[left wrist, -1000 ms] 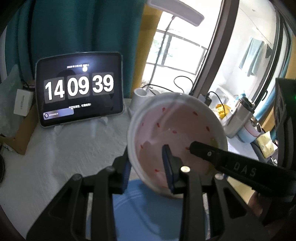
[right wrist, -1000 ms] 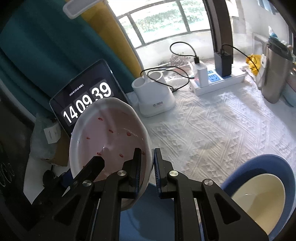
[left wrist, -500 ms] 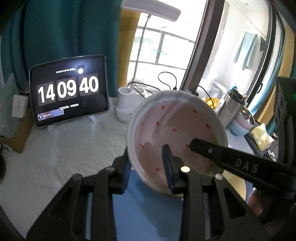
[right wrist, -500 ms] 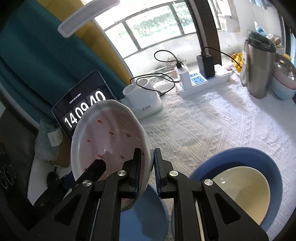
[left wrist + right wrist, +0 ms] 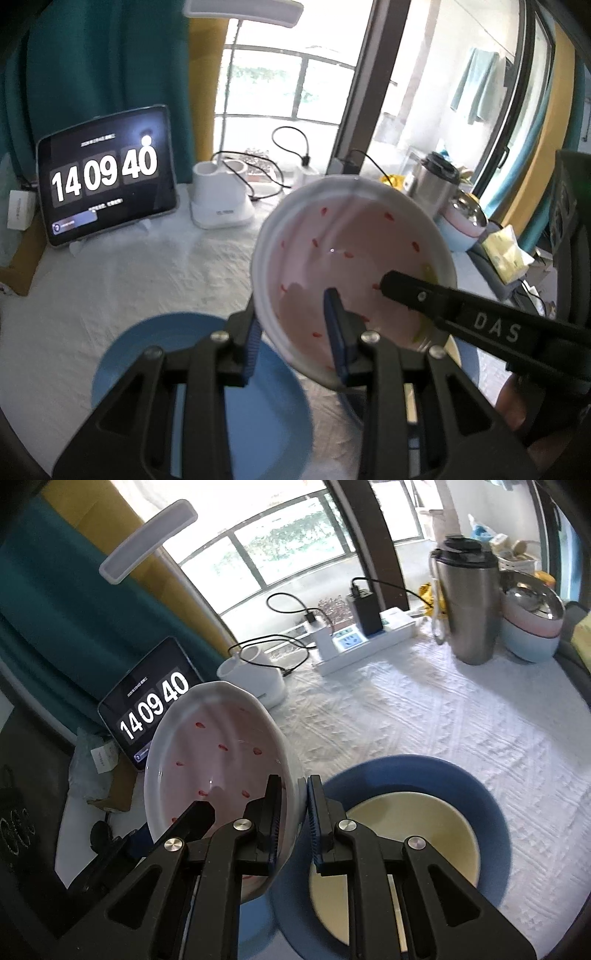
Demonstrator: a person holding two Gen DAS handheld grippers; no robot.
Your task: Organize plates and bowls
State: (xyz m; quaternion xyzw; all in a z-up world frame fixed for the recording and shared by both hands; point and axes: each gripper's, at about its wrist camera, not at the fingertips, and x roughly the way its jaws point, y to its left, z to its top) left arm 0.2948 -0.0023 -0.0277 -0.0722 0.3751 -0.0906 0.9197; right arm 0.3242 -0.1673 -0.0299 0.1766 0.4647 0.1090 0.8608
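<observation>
We see the left claw (image 5: 295, 328) pinching the near rim of a white bowl with red specks (image 5: 351, 251), one blue pad inside the bowl and one outside, so the bowl is held tilted in the air above the table (image 5: 129, 273). The right claw (image 5: 293, 805) grips the same bowl (image 5: 214, 760) at the opposite rim, its pads narrow around the wall; in the left wrist view its black finger (image 5: 461, 314) reaches across the bowl and bears the letters "DAS". Below the left claw a light blue plate (image 5: 155, 354) lies on the white textured tablecloth. Beside the right claw a cream bowl (image 5: 424, 827) sits inside a darker blue plate (image 5: 480, 797). Farther back a tablet (image 5: 105, 173) stands propped, its screen reading "14 09 40"; the smaller lines of text on it are too small for us to read. Next to it stands a white lamp base (image 5: 221, 199), and toward the window a power strip (image 5: 365, 642), a steel flask (image 5: 469, 605) and stacked pink and blue containers (image 5: 532, 627).
</observation>
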